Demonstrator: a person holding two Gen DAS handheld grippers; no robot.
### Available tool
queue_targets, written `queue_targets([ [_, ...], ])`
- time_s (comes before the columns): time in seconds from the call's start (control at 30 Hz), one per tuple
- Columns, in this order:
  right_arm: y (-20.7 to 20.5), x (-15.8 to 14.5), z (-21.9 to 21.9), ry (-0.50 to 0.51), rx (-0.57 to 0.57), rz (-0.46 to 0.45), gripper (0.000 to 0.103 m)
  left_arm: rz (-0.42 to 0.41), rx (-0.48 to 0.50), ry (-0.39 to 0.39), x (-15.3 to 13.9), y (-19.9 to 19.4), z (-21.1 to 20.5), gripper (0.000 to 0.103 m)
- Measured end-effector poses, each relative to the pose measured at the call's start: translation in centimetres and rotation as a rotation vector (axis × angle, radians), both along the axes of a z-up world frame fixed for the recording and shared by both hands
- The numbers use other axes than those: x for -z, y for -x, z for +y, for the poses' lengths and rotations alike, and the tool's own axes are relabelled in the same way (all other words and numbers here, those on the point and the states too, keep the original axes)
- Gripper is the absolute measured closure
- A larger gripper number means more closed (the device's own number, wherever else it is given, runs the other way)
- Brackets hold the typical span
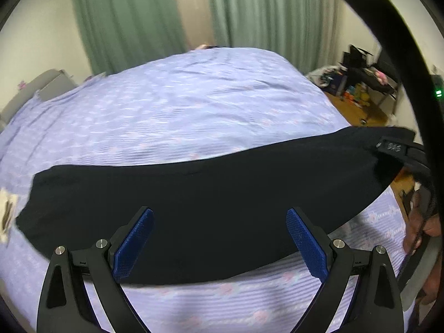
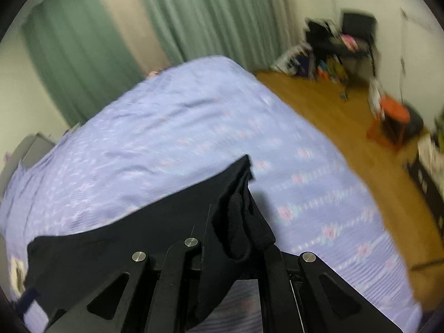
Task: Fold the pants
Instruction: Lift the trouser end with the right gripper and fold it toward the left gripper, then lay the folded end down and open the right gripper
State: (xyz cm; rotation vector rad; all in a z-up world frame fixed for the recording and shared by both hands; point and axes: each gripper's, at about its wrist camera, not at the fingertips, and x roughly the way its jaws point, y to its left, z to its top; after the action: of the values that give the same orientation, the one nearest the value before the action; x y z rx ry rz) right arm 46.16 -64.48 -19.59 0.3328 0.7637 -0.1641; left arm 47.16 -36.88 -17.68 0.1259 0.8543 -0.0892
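Black pants point(image 1: 205, 199) lie stretched across a lavender patterned bedspread point(image 1: 172, 111). My left gripper point(image 1: 219, 222) is open, its blue pads point(image 1: 133, 247) spread wide just above the pants' near edge, holding nothing. In the right wrist view my right gripper point(image 2: 238, 230) is shut on a bunched end of the pants point(image 2: 241, 222), lifted off the bedspread point(image 2: 194, 127); the rest of the pants trails left. The right gripper shows at the far right of the left wrist view point(image 1: 416, 161), holding the pants' right end.
Green curtains point(image 1: 130, 22) hang behind the bed. Wooden floor point(image 2: 347, 122) lies right of the bed, with a black desk and clutter point(image 2: 341, 47) and an orange stool point(image 2: 391, 122). A grey headboard point(image 1: 41, 86) is at the left.
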Motion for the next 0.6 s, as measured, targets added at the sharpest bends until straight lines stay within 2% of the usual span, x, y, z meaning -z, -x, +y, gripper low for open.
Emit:
queue_targets([
  [0.17,-0.7,-7.0,6.2,0.174,-0.127,-0.083,0.097,-0.024,-0.069,0.040,-4.0,1.4,6.8,0.005],
  [0.3,-0.4,-11.2,12.7,0.290,-0.210,-0.140,0.097,-0.046,-0.134,0.072,-5.7,2.0,13.9,0.004],
  [0.37,-0.3,-12.6,16.7,0.348,-0.246,-0.153,0.097,-0.046,-0.139,0.085,-6.2,1.6,17.2,0.004],
  [0.43,0.0,-13.2,20.5,0.398,-0.270,-0.145,0.097,-0.036,-0.139,0.066,-6.6,1.1,20.2,0.004],
  [0.6,-0.4,-13.1,29.5,0.471,-0.312,-0.097,0.097,-0.035,-0.101,0.066,-8.0,0.7,28.6,0.004],
])
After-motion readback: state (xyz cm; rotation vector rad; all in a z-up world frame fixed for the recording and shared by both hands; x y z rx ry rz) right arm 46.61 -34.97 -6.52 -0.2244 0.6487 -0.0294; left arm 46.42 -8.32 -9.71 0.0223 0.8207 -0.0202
